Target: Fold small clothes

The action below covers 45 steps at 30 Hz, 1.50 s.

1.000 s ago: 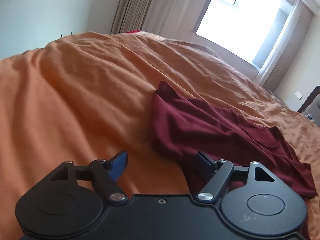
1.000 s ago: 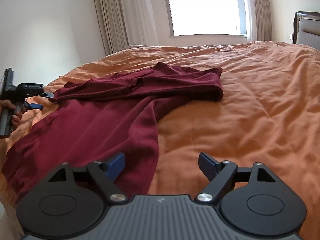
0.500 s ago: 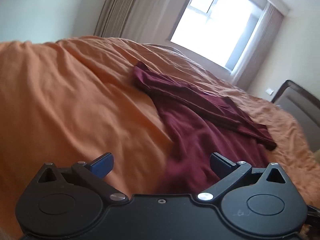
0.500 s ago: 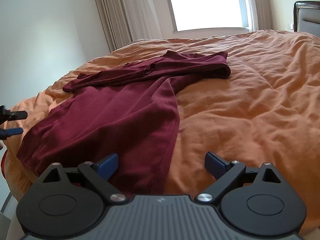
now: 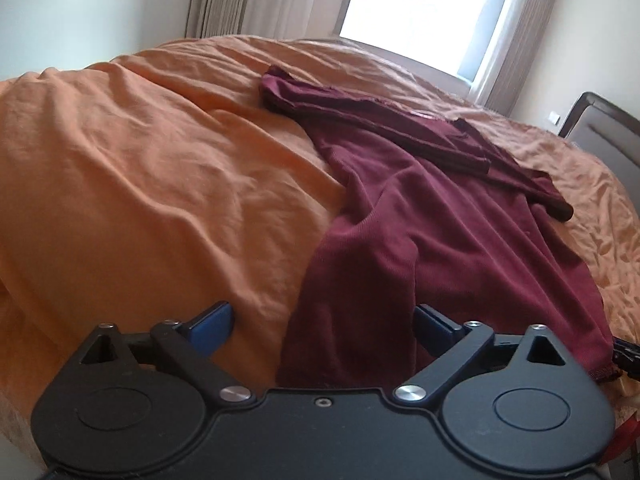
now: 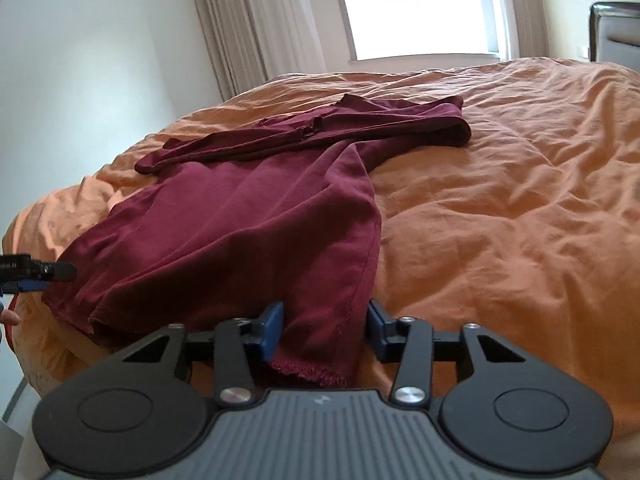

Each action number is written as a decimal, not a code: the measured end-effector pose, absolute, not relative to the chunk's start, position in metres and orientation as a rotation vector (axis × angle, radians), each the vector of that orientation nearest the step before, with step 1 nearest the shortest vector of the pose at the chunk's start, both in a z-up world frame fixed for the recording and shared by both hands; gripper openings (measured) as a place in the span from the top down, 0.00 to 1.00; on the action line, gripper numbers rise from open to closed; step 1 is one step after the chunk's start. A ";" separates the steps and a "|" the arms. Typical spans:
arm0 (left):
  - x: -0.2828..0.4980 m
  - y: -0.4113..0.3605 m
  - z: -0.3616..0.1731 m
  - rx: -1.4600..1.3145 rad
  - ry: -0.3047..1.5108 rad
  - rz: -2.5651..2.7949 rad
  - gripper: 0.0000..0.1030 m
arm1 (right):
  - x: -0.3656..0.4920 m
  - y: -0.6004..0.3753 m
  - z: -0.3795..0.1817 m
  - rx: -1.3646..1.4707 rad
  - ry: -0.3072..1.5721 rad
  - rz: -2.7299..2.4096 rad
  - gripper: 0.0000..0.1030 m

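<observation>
Two grippers sit at the near hem of a maroon long-sleeved top (image 6: 256, 216), which lies spread on an orange duvet (image 6: 500, 200) with its sleeves folded across the far end, toward the window. The right gripper (image 6: 325, 330) has its blue pads partly closed either side of the hem's right corner, the cloth passing between them; whether they already pinch it I cannot tell, since a gap shows on each side. The left gripper (image 5: 322, 326) stands wide, its pads well apart, with the hem's other side lying between them but untouched. From the right wrist view that left gripper shows only as a dark tip just beside the far hem corner. The likely risk is an uneven lift: if the right side closes and rises before the left has any hold, the body would skew and drag the laid sleeves out of place. The soft, rumpled duvet could also be caught in the pads along with the hem, and a pinch on one layer only would let the underside sag.
</observation>
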<state>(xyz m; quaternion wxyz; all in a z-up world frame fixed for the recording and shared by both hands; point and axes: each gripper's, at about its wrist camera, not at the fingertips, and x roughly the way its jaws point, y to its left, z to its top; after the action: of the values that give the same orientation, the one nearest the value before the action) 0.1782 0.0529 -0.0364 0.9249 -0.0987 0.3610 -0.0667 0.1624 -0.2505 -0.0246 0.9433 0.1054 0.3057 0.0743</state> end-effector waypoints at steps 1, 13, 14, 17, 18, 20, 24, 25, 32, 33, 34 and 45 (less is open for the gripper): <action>0.177 0.053 -0.037 -0.209 0.746 -0.143 0.08 | 0.161 -0.252 -0.025 0.228 0.623 0.146 0.65; 0.156 0.054 -0.032 -0.344 0.715 -0.159 0.93 | 0.124 -0.267 0.020 0.159 0.468 0.037 0.95; 0.151 0.052 -0.028 -0.350 0.701 -0.164 0.94 | 0.120 -0.270 0.025 0.154 0.467 0.032 0.95; 0.135 0.050 -0.014 -0.392 0.685 -0.162 0.96 | 0.109 -0.274 0.034 0.132 0.461 0.026 0.95; 0.131 0.051 -0.009 -0.395 0.683 -0.151 0.96 | 0.106 -0.273 0.036 0.124 0.458 0.023 0.95; 0.120 0.055 -0.004 -0.415 0.659 -0.162 0.96 | 0.102 -0.268 0.037 0.105 0.457 0.012 0.95; 0.119 0.064 -0.021 -0.449 0.686 -0.127 0.96 | 0.101 -0.268 0.019 0.114 0.508 -0.005 0.95; 0.120 0.067 -0.025 -0.465 0.701 -0.122 0.96 | 0.103 -0.270 0.012 0.122 0.526 -0.008 0.95; 0.124 0.070 -0.026 -0.482 0.695 -0.107 0.83 | 0.101 -0.284 -0.003 0.215 0.532 0.035 0.93; 0.125 0.071 -0.025 -0.496 0.693 -0.107 0.78 | 0.101 -0.284 -0.002 0.209 0.528 0.034 0.92; 0.126 0.072 -0.024 -0.511 0.687 -0.111 0.68 | 0.101 -0.283 -0.001 0.200 0.524 0.033 0.90; 0.113 0.054 0.002 -0.319 0.510 -0.013 0.01 | 0.095 -0.266 0.006 0.106 0.458 0.162 0.00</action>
<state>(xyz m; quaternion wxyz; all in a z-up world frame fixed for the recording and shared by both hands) 0.1128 0.0538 0.0016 0.9551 -0.1569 0.2514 -0.0065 0.0946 -0.2663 0.0061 0.9692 0.0525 0.2267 0.0803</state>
